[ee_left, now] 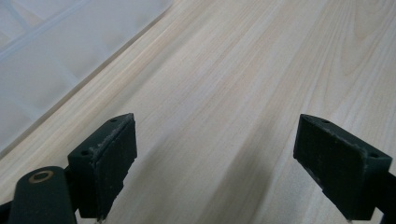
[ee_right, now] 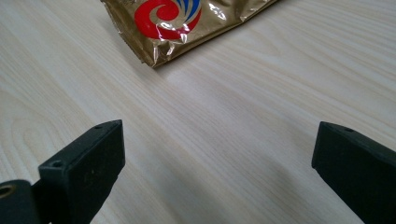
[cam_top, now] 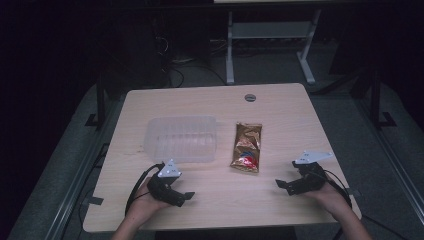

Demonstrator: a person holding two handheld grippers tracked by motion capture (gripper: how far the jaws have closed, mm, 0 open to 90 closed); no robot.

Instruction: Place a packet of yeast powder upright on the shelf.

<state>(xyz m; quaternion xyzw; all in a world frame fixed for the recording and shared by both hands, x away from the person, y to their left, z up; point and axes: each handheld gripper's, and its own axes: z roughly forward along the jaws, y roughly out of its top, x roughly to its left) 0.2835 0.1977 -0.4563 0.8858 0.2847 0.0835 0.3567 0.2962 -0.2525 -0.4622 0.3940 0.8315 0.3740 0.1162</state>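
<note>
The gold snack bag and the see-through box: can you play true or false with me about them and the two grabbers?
1. The gold snack bag lies flat on the table. True.
2. The clear plastic box sits to the right of the bag. False: it sits to its left.
3. The right gripper is squeezing the bag. False: its jaws are open and apart from it.
4. The left gripper holds nothing. True.
5. The bag is inside the box. False: it lies beside it.
</note>
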